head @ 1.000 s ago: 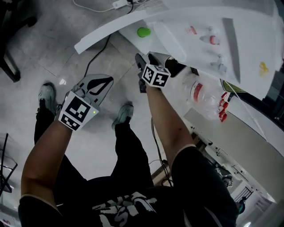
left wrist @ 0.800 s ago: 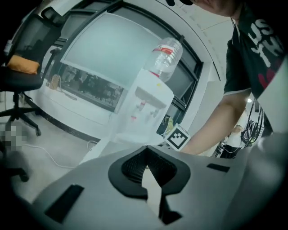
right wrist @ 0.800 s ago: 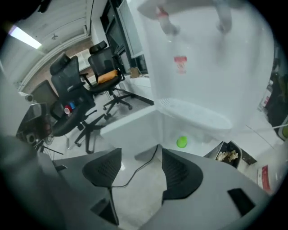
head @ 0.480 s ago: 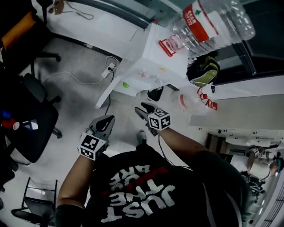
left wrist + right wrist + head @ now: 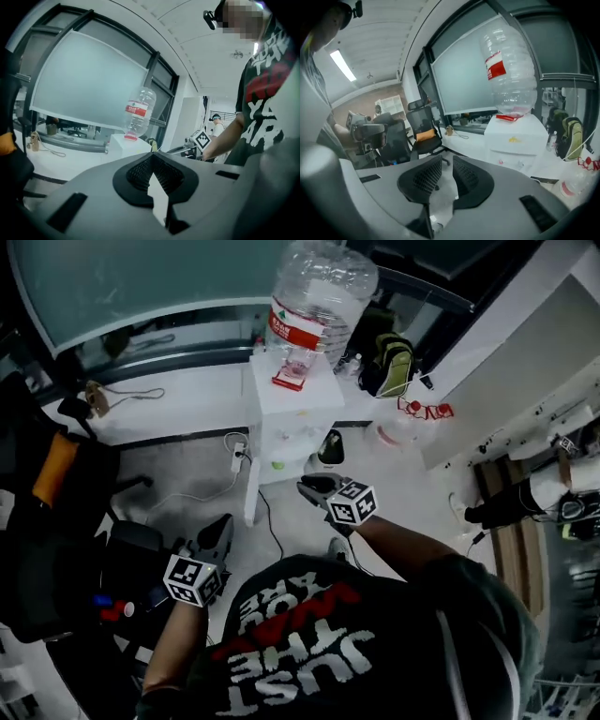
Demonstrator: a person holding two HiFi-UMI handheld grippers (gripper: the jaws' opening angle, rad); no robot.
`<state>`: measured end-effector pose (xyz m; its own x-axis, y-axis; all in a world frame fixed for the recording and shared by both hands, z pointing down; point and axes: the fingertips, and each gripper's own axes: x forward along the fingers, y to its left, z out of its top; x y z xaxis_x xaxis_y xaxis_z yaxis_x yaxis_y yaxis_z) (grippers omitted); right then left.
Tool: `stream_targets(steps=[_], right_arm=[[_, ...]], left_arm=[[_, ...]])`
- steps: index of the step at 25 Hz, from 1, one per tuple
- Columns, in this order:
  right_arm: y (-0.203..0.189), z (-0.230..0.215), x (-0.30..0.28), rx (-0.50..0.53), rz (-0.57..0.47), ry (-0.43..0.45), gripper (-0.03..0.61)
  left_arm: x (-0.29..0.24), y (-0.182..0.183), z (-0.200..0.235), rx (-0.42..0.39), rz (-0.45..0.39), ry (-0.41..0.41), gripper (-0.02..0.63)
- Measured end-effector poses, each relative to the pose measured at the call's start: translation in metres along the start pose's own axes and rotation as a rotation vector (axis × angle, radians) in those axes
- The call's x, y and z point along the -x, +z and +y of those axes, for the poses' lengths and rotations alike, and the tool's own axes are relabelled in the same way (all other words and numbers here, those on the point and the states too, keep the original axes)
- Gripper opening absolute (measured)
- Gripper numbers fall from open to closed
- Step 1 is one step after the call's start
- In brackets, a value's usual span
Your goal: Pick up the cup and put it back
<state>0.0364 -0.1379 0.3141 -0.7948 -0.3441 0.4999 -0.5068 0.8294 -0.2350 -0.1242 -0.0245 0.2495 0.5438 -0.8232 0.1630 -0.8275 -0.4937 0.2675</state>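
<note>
I see no cup in any view. My left gripper (image 5: pixel 221 523) is held low at the left, and its pads (image 5: pixel 140 171) meet at the tips with nothing in them. My right gripper (image 5: pixel 306 487) points toward a white water dispenser (image 5: pixel 291 399) with a large clear bottle (image 5: pixel 319 287) on top. The right jaws have just been closing. A narrow gap still shows between the right gripper's (image 5: pixel 443 161) pads (image 5: pixel 423 177), with nothing between them. The same dispenser (image 5: pixel 518 140) and bottle (image 5: pixel 508 70) stand ahead in the right gripper view.
A green and black backpack (image 5: pixel 389 362) leans to the right of the dispenser. A spare clear jug (image 5: pixel 396 432) lies on the floor. Black office chairs (image 5: pixel 131 559) stand at the left, one with an orange cushion (image 5: pixel 425 136). A cable and power strip (image 5: pixel 234 460) run along the floor.
The head view has swung from the floor up to the dispenser across the room. Both grippers have risen with the person, and the dispenser now looks farther off.
</note>
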Motion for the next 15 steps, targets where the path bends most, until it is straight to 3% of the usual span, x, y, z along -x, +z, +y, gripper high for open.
stream_targets(steps=[6, 10, 15], right_arm=[[0.052, -0.007, 0.07, -0.025, -0.199, 0.007, 0.064], [0.075, -0.026, 0.136, -0.011, -0.312, 0.05, 0.052], [0.081, -0.063, 0.233, 0.001, -0.37, 0.096, 0.038]], left_arm=[[-0.023, 0.063, -0.031, -0.058, -0.019, -0.044, 0.008], [-0.065, 0.092, -0.076, -0.098, -0.04, -0.048, 0.008], [-0.137, 0.1, -0.15, -0.054, -0.103, -0.034, 0.008]])
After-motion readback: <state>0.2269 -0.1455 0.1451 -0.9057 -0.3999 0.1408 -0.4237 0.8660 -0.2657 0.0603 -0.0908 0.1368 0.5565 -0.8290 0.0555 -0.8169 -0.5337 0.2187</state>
